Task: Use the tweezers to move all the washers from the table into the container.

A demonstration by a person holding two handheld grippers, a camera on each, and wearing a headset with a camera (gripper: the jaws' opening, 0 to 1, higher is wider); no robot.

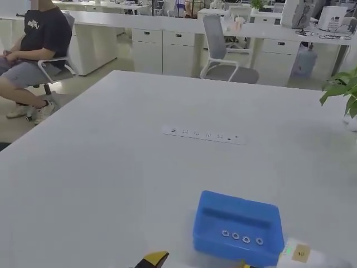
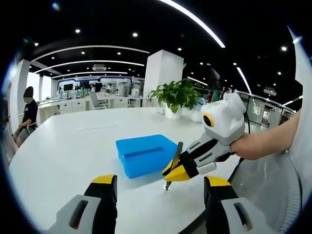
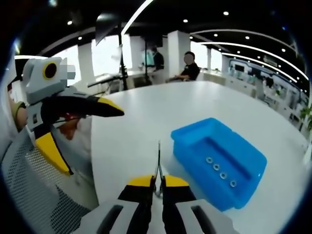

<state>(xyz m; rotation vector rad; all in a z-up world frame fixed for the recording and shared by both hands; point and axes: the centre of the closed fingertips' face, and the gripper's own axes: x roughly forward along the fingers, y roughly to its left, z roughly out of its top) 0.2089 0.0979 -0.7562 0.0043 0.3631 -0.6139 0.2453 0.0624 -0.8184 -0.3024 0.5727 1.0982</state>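
Currently the tweezers (image 3: 158, 158) are clamped between the closed jaws of the right gripper (image 3: 157, 181). Their slim tips are pointed forward over the table (image 1: 111, 167), just beside the blue container (image 1: 223, 245). In the left gripper view the tips are angled down toward the tabletop in front of the container, though whether they touch it cannot be told. The left gripper (image 2: 161, 183) is carried with its jaws wide apart and nothing is gripped between them.

Four washers (image 1: 241, 237) are seen inside the container. They are laid flat in a short row on its floor, close together but apart, toward one long wall. Nothing else is seen in it. Whether any washer is left on the table cannot be made out, since the near edge of the table is poorly covered.

The washers are judged to be small, thin, rigid metal rings, very light and smooth. They are likely to slide or flip away if pressed from above. A washer is best taken with one tweezer tip through the hole and the other outside the rim, or pinched across its edge once tilted. The tweezers are judged springy and slender, so a light, steady squeeze near their middle is called for.
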